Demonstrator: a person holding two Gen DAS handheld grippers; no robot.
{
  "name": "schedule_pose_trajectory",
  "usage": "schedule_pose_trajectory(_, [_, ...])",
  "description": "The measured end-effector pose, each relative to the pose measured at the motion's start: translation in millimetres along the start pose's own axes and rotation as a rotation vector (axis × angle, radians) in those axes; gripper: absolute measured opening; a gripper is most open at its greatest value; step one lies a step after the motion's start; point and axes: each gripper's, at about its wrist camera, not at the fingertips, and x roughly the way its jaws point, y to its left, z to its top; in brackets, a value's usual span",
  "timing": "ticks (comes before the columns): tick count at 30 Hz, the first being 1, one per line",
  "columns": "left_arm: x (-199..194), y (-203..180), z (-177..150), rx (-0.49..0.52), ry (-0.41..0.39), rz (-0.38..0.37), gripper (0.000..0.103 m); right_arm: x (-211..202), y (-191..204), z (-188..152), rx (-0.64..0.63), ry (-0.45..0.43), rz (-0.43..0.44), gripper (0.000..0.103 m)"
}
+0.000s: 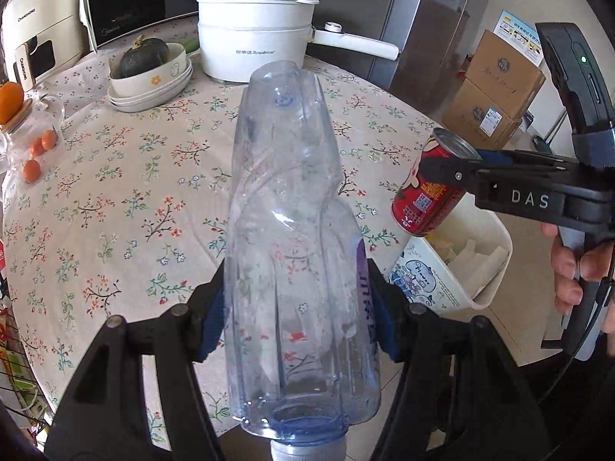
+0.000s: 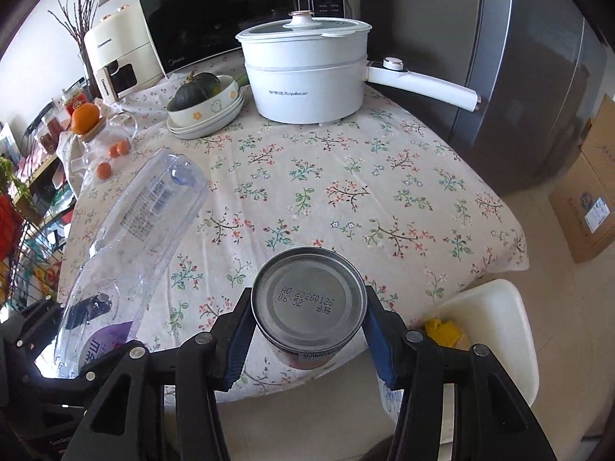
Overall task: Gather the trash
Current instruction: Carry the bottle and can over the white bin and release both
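My left gripper (image 1: pixel 298 326) is shut on a clear, crushed plastic bottle (image 1: pixel 292 238), base pointing away, held above the floral tablecloth (image 1: pixel 127 192). The bottle also shows in the right wrist view (image 2: pixel 130 238) at the left. My right gripper (image 2: pixel 307 334) is shut on a red drink can (image 2: pixel 309 307), its silver bottom facing the camera. In the left wrist view the can (image 1: pixel 426 188) hangs tilted in the right gripper (image 1: pixel 442 173) over a white trash bin (image 1: pixel 496 276) beside the table. The bin (image 2: pixel 511 330) holds yellow and white scraps.
A white electric pot (image 2: pixel 307 73) with a long handle, stacked bowls holding a dark squash (image 2: pixel 200 92), a glass jar with small oranges (image 2: pixel 115 146), a microwave (image 2: pixel 230 11) and cardboard boxes (image 1: pixel 492 88) on the floor at right.
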Motion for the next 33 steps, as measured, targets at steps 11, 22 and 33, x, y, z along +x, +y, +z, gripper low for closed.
schedule_pose_trajectory(11, [22, -46, 8, 0.085, 0.035, -0.047, 0.066, -12, -46, -11, 0.052, -0.009, -0.056, 0.054])
schedule_pose_trajectory(22, [41, -96, 13, 0.152, 0.068, -0.110, 0.066, -25, -113, -38, 0.145, 0.003, -0.123, 0.054])
schedule_pose_trajectory(33, [69, -160, 8, 0.263, 0.148, -0.184, 0.066, -34, -172, -69, 0.236, 0.022, -0.176, 0.054])
